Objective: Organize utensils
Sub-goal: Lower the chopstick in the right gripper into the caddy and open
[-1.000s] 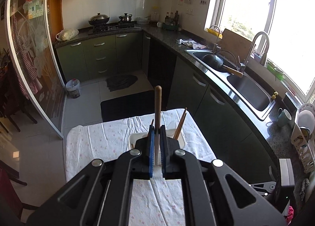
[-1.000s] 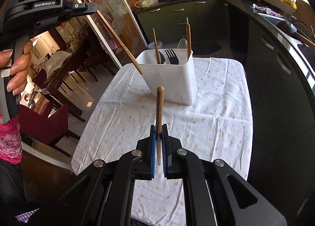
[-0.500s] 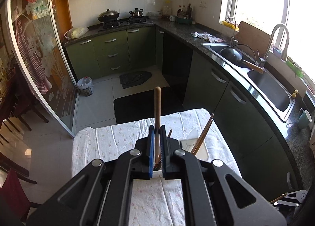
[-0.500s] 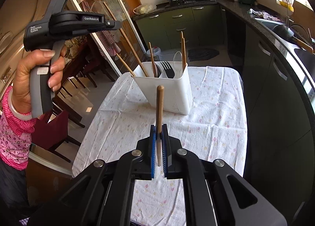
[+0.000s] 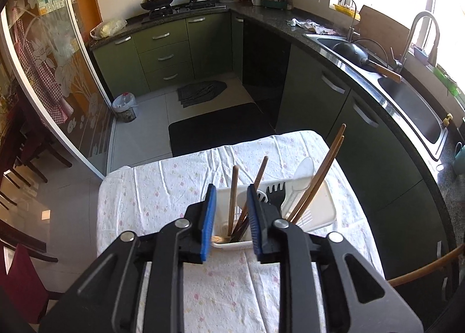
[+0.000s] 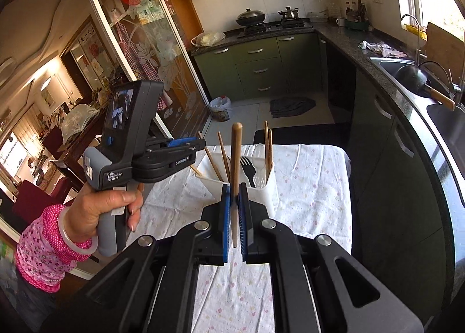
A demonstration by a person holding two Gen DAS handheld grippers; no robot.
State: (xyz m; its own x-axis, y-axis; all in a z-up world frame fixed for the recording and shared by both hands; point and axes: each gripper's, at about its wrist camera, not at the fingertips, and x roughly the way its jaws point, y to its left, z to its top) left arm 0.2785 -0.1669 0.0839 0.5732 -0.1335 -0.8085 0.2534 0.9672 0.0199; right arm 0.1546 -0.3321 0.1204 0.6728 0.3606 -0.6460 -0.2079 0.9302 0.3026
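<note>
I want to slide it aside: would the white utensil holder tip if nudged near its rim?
Probably. The white utensil holder stands tall and narrow, and looks like light plastic. Long chopsticks lean out above its rim, adding top weight. The wrinkled tablecloth may catch its base.

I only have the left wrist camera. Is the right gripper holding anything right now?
Observer: Yes. The right gripper is shut on a wooden chopstick, held upright between its pads.
Operator: Seen from that side, is my left gripper down inside the holder?
Observer: It doesn't look so. In the right wrist view the left gripper hangs just above the left end of the white holder. Its jaws are opening, and a loose chopstick stands between them.
Operator: And what's carrying it?
Observer: A hand wrapped around its grey handle, with a pink flowered sleeve at the wrist.
</note>
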